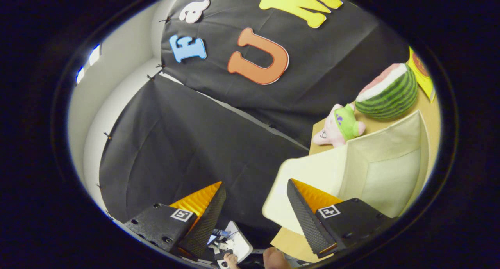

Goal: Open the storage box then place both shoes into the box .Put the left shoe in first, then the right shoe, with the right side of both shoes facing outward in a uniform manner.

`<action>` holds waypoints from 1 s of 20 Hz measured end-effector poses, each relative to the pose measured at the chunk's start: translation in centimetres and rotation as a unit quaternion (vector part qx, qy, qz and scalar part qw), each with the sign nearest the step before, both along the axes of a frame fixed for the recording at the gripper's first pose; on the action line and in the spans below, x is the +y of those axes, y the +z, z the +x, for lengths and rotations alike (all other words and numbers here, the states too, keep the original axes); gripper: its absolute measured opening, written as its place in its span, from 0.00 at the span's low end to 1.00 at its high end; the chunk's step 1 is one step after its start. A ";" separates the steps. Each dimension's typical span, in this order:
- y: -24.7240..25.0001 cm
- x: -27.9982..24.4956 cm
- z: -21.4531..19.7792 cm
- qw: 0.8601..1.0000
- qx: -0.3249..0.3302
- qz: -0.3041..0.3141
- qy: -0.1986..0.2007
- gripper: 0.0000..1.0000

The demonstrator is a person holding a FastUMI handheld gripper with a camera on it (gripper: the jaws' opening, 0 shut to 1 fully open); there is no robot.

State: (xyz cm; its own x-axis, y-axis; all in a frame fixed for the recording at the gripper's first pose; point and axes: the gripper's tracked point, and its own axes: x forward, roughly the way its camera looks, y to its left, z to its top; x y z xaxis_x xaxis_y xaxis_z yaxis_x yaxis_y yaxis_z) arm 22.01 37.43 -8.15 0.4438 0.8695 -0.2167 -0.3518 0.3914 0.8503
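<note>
While tongs [256, 206] gape empty, storage box [375, 171] just beyond

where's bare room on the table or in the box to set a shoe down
The storage box stands open, its visible interior bare, just ahead of the open tongs. A bare strip of table lies in front of the box, beside one finger. Behind the box it is crowded: the pink plush toy and the watermelon toy fill that end.
</note>
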 end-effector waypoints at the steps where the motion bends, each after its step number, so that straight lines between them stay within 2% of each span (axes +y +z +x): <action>1: 0.0 -0.8 0.1 1.000 -0.002 -0.014 -0.003 1.00; 6: -3.0 -7.1 0.8 0.988 -0.038 -0.149 -0.009 1.00; 11: -7.1 -13.6 1.5 0.970 -0.019 -0.242 -0.027 1.00; 16: -12.0 -20.8 1.9 0.934 0.018 -0.354 -0.045 1.00; 20: -16.3 -26.6 1.0 0.892 0.053 -0.445 -0.056 1.00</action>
State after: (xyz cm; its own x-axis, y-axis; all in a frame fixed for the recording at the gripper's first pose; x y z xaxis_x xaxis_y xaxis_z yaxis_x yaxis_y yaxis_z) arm 22.97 10.83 -24.41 0.4528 0.2845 -0.8450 -0.2046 0.9556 0.2120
